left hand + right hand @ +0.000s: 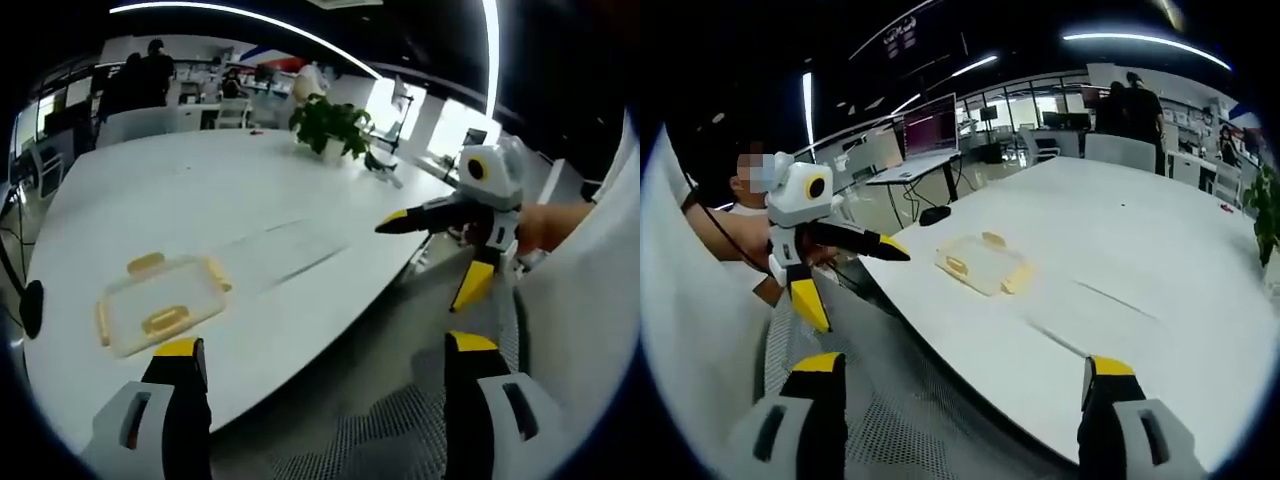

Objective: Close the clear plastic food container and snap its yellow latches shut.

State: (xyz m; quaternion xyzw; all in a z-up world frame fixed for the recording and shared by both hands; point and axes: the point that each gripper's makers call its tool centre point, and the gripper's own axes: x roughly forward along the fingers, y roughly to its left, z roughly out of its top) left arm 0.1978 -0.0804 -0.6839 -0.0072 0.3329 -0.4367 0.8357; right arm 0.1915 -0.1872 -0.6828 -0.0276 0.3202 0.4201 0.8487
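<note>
Left tool (318, 350) jaws apart | right tool (960, 370) apart | container (160, 303) on table (200, 200), seemingly closed

The table (200, 200) is plain white, unpatterned apart from a few thin dark seam lines. On it lies the food container (160, 302), clear and faintly yellowish, with yellow latches (146, 263) on its sides. The left gripper (325, 352) has black jaws capped yellow at the tips over pale grey bodies; the right gripper (965, 368) shows the same black, yellow and grey. At the far end of the table a potted plant (330, 124) is dark green. The floor (890, 400) near the person is grey with a fine mesh pattern.
</note>
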